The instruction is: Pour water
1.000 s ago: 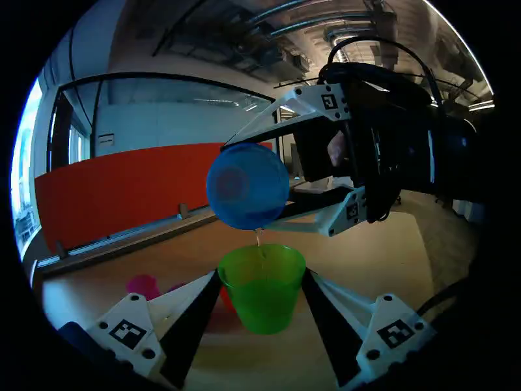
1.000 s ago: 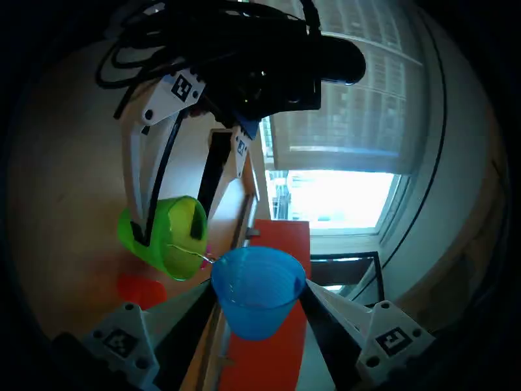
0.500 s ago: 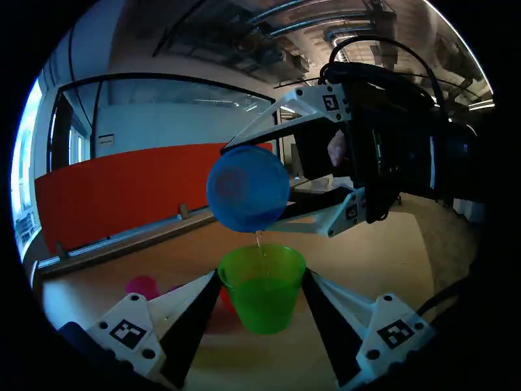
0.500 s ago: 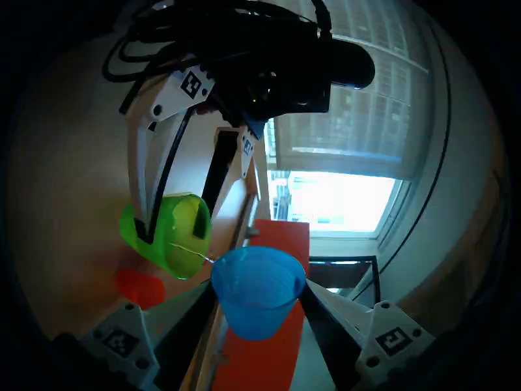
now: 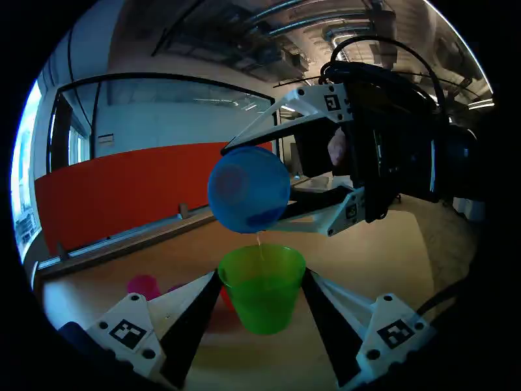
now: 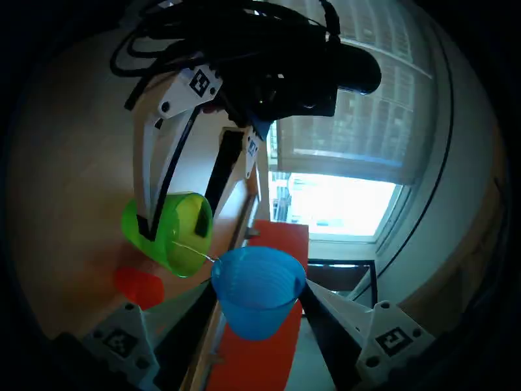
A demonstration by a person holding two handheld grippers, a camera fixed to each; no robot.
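Two cups clamped in jaws: green cup (image 5: 262,293), left gripper (image 5: 260,277); blue cup (image 6: 257,300) (tipped), right gripper (image 6: 258,285).

In the left gripper view, the upright cup (image 5: 262,296) is held between the fingers of the left gripper (image 5: 260,277). The tilted cup (image 5: 249,189) is held in the right gripper (image 6: 258,290), directly above it, with a water stream (image 5: 260,242) between them. A small cup (image 5: 143,285) is set on the table (image 5: 365,254) beyond the left finger.
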